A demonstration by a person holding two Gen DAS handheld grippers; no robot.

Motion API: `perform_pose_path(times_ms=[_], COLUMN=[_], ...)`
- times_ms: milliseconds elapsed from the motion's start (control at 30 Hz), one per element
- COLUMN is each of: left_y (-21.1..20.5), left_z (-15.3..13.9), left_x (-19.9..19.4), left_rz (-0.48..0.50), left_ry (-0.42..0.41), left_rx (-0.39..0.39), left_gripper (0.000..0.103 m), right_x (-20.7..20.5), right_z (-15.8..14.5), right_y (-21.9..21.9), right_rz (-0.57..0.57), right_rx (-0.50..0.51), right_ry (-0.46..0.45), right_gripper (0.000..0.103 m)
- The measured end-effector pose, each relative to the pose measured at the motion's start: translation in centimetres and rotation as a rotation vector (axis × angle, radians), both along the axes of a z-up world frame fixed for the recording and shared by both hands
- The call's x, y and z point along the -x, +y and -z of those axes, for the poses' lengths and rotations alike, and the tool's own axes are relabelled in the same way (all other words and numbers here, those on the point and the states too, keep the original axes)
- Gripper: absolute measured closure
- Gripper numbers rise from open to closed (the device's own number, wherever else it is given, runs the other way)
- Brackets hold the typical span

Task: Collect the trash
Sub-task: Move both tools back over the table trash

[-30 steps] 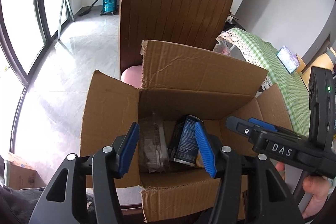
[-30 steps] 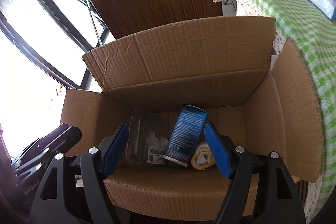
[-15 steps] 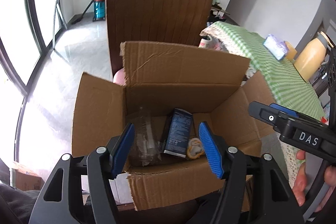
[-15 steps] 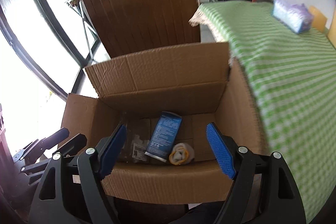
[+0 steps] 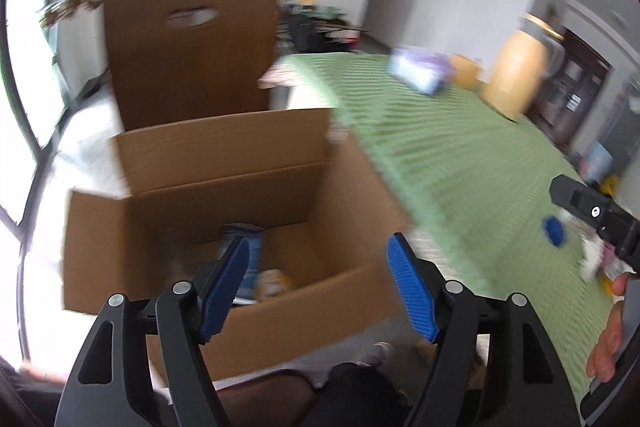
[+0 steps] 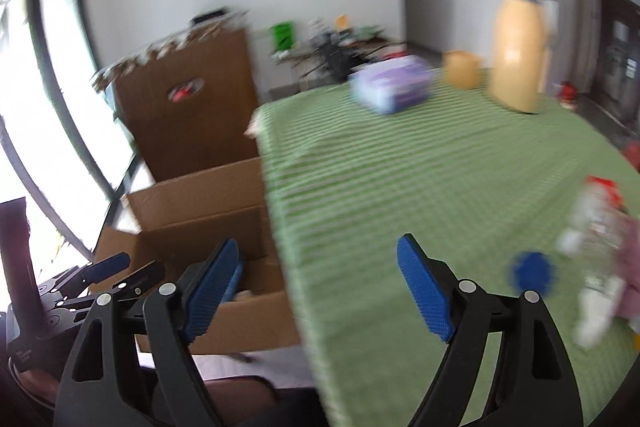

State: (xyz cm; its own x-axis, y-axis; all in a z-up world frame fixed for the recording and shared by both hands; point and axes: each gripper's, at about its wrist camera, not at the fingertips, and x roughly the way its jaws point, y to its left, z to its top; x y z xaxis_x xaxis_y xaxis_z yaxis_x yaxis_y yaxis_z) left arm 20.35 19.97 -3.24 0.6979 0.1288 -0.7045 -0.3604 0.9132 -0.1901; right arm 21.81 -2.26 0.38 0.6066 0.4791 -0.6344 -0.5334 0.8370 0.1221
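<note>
An open cardboard box (image 5: 224, 195) stands left of the green checked table (image 5: 460, 163); a blue carton and a yellow-white item lie inside. My left gripper (image 5: 318, 281) is open and empty, over the box's near right corner. My right gripper (image 6: 320, 287) is open and empty, over the table's left edge. Blurred trash lies on the table at the right: a blue cap (image 6: 532, 273), a clear plastic wrapper (image 6: 596, 251) and something red (image 6: 604, 187). The box also shows in the right wrist view (image 6: 200, 211).
A brown chair back (image 5: 188, 43) stands behind the box. On the table's far side are a purple tissue pack (image 6: 392, 87), a tall yellow bottle (image 6: 518, 47) and a small yellow cup (image 6: 462, 69). Windows run along the left.
Both grippers have swung right, away from the box interior toward the table. The view is motion-blurred. Both remain open and empty.
</note>
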Motion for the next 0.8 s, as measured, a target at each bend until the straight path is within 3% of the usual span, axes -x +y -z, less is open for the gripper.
perform_pose_path(times_ms=[233, 467, 533, 667, 800], left_y=[-12.0, -24.4, -27.5, -33.2, -36.5], left_z=[-1.0, -1.0, -1.0, 0.2, 1.7], left_x=[-4.3, -7.6, -8.4, -11.5, -14.3], left_rz=[0.262, 0.511, 0.582, 0.705, 0.723], left_ry=[-0.023, -0.017, -0.026, 0.008, 0.056], left_rx=[0.01, 0.02, 0.034, 0.077, 0.039], left_gripper=[0.026, 0.019, 0.014, 0.013, 0.013], right_x=[2.1, 5.7, 6.4, 7.7, 8.3], right_z=[-1.6, -1.0, -0.9, -0.3, 0.1], right_y=[-15.0, -28.0, -30.4, -34.3, -36.6], right_rz=[0.28, 0.528, 0.577, 0.652, 0.685], right_rx=[-0.011, -0.061, -0.072, -0.107, -0.102], right_ry=[-0.072, -0.051, -0.044, -0.022, -0.005], right_gripper=[0.023, 0.023, 0.023, 0.023, 0.023])
